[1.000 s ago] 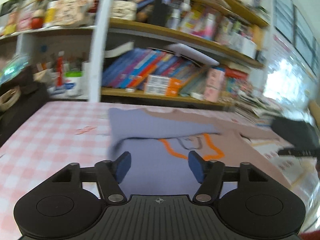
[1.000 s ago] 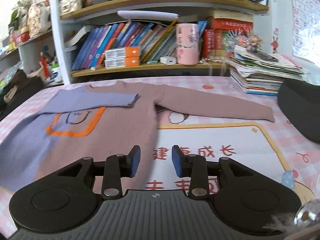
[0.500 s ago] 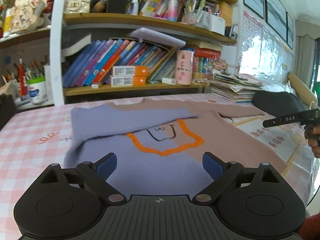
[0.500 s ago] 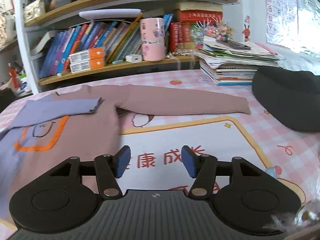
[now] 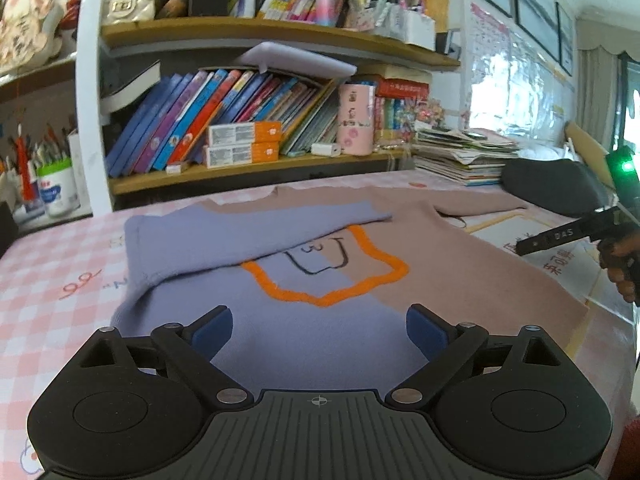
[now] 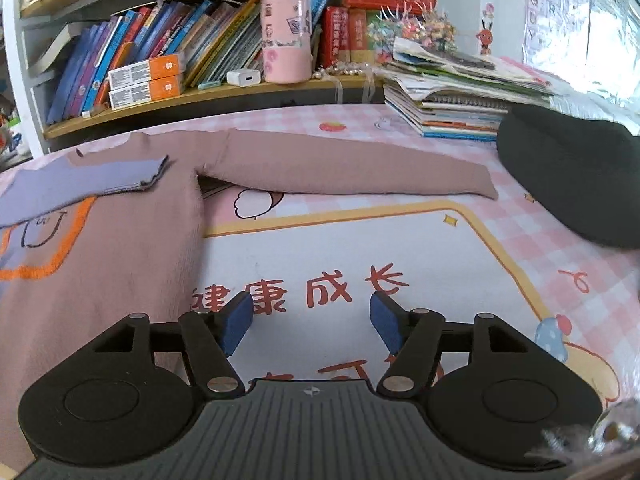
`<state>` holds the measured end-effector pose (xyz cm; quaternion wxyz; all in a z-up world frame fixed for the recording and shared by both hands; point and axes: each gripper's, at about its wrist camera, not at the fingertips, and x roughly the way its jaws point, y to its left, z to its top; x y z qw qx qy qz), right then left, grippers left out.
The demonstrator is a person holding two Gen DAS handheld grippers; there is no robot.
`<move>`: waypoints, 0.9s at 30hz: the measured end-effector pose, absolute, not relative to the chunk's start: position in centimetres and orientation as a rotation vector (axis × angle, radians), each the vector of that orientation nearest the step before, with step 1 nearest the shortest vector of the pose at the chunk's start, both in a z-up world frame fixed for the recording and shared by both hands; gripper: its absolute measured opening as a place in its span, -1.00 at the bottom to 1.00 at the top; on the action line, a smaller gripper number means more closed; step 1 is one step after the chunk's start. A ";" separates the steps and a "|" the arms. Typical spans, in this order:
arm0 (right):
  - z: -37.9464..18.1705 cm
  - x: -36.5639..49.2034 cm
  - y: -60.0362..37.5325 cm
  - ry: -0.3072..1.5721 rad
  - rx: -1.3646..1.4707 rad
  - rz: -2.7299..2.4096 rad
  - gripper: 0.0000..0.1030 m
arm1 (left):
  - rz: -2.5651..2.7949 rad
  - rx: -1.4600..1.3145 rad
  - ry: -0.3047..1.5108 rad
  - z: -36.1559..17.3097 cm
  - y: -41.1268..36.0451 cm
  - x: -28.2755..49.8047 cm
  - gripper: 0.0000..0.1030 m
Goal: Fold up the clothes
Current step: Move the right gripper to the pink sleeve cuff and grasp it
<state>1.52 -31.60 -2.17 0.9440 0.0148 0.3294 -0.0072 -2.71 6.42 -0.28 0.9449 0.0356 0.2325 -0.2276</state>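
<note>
The sweater point(image 5: 332, 292) lies flat on the checked table point(image 5: 52, 280), half purple and half brown. Its purple sleeve point(image 5: 224, 236) is folded across the chest, above the orange outline point(image 5: 328, 300). The brown sleeve point(image 6: 352, 168) lies stretched out straight toward the black cushion point(image 6: 572, 176), so I judge the fold is only partly made.

My left gripper point(image 5: 319, 330) hovers over the purple hem with the jaws spread wide and nothing between them. My right gripper point(image 6: 312, 322) hangs above the printed mat point(image 6: 360, 240), just beside the brown side of the sweater, with the jaws also apart and empty.

To fold the brown sleeve well, I think I should take it near the cuff, pinch only one layer, lift it low and lay it across the chest so it mirrors the purple one, without dragging the body.
</note>
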 end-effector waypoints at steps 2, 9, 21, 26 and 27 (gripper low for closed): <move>-2.0 2.0 -31.7 0.678 0.021 -0.010 0.27 | -0.465 0.087 0.469 -0.2 6.3 -2.9 0.86; 0.4 6.0 -36.2 0.698 0.003 -0.087 0.31 | -0.470 0.137 0.464 -0.4 5.8 -3.7 0.90; 1.4 8.8 -44.0 0.741 0.205 -0.258 0.47 | -0.476 0.112 0.439 -0.6 6.4 -4.2 0.92; 1.0 8.9 -44.7 0.770 0.244 -0.266 0.47 | -0.483 0.113 0.431 -0.6 6.3 -4.4 0.92; 1.1 9.0 -44.7 0.773 0.246 -0.265 0.47 | -0.481 0.116 0.431 -0.6 6.3 -4.4 0.92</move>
